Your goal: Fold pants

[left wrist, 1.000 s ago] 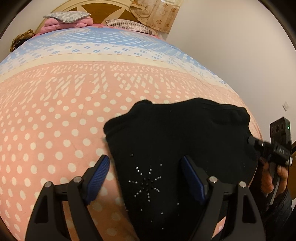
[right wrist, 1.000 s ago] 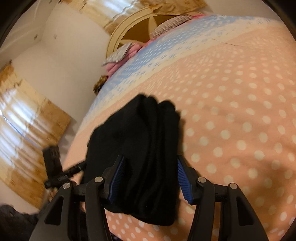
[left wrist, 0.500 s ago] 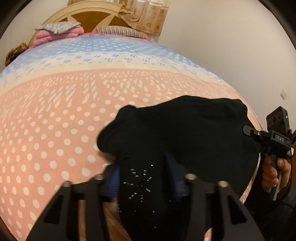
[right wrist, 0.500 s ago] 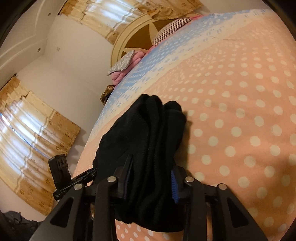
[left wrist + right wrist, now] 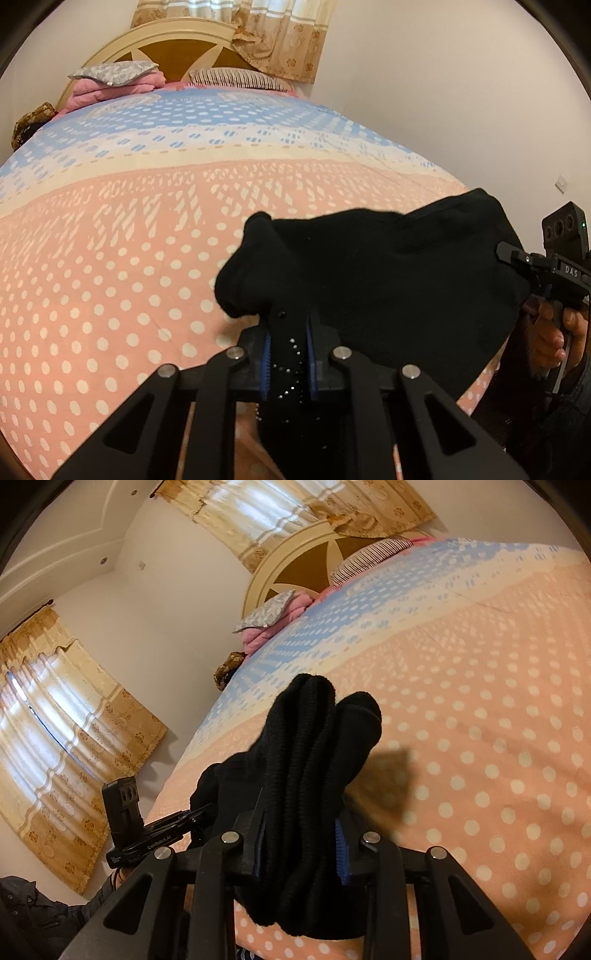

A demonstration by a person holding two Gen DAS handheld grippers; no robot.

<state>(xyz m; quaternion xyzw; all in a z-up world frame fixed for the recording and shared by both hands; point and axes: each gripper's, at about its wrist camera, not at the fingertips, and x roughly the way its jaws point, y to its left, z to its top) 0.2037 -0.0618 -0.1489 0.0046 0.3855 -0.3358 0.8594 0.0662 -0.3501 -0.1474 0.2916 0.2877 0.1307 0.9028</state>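
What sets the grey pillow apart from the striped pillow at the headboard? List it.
The grey pillow carries a pale mottled print; the striped pillow has dark and light stripes. The grey pillow sits on top of folded pink bedding, so it sits higher; the striped pillow lies lower, on the bed's surface. In the left wrist view the grey pillow is left of the striped one. Both lie against the headboard, far from the black pants.
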